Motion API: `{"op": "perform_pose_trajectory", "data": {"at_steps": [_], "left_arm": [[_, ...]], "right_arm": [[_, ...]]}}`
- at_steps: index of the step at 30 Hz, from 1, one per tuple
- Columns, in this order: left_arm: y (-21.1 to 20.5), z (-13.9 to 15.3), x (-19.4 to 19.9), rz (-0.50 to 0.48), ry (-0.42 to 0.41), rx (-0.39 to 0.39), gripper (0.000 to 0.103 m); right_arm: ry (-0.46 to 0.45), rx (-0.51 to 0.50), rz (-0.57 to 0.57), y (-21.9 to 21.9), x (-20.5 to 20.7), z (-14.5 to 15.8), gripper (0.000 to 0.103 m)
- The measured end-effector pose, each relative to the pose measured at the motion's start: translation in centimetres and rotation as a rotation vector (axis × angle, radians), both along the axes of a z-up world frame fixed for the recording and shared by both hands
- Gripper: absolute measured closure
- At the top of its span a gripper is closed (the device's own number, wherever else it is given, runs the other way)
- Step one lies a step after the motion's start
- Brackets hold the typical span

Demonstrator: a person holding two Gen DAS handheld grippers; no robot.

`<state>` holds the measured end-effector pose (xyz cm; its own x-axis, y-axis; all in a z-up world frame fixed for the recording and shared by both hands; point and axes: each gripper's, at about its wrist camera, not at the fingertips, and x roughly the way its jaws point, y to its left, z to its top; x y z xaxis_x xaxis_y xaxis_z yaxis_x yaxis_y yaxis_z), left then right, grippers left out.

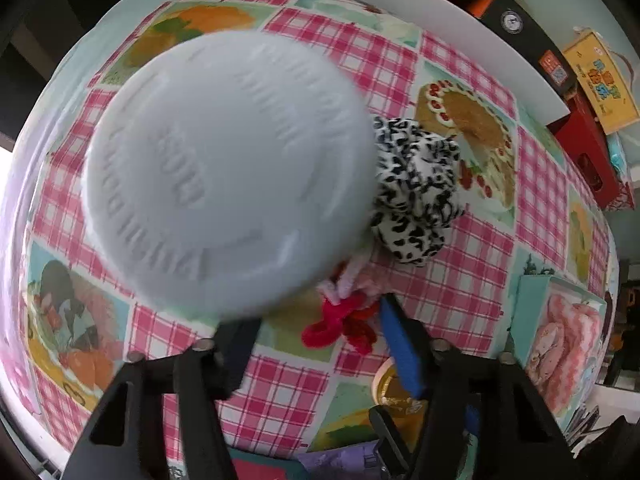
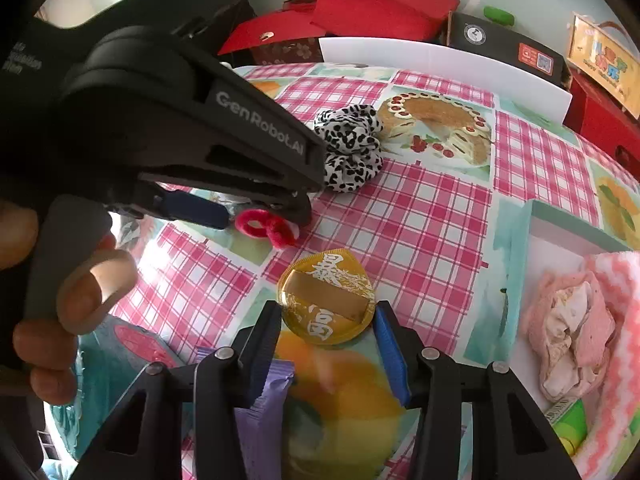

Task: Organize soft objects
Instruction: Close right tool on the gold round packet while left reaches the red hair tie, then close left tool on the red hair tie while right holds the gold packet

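Note:
A red fuzzy hair tie (image 1: 340, 326) (image 2: 266, 230) lies on the checked tablecloth. My left gripper (image 1: 316, 320) (image 2: 262, 216) points down over it, open, with the tie between its fingers; only the blue pad (image 1: 400, 344) touches it. A leopard-print scrunchie (image 1: 416, 192) (image 2: 352, 148) lies just beyond. A blurred white round lid (image 1: 224, 168) fills the left wrist view close to the camera. A gold round puff (image 2: 326, 300) (image 1: 394, 394) with a ribbon band sits between my right gripper's (image 2: 326, 308) pads, which meet its edges.
A teal box (image 2: 560, 216) (image 1: 532, 304) at the right holds pink cloths (image 2: 572, 320). A purple packet (image 2: 264, 412) lies under the right gripper. A white board (image 2: 440, 64), red bags (image 2: 380, 4) and boxes line the far edge. A hand (image 2: 80, 292) holds the left gripper.

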<state>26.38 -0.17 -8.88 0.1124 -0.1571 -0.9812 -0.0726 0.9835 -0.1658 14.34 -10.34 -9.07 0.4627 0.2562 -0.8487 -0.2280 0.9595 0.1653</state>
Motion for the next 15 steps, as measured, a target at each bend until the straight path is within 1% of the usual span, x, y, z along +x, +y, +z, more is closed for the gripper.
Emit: {"op": "perform_pose_trajectory", "data": {"at_steps": [1,3,5,8,15], "left_arm": [[-0.2,0.0,0.1,-0.003,0.0,-0.01,0.054],[-0.6,0.0,0.3,-0.011,-0.004,-0.025,0.065],[-0.6,0.2,0.1,-0.01,-0.011,-0.034,0.067],[-0.4,0.5,-0.4,0.01,-0.034,-0.056,0.073],[0.1,2.4,-2.7,0.063,-0.151,-0.114,0.074]], "right_arm": [[0.001,0.002,-0.002,0.0,-0.1,0.0,0.053],[0.003,0.005,-0.003,-0.1,0.1,0.0,0.053],[0.004,0.007,-0.003,-0.1,0.2,0.0,0.053],[0.008,0.017,-0.004,-0.4,0.3,0.0,0.053],[0.008,0.038,-0.015,-1.0,-0.1,0.6,0.053]]}}
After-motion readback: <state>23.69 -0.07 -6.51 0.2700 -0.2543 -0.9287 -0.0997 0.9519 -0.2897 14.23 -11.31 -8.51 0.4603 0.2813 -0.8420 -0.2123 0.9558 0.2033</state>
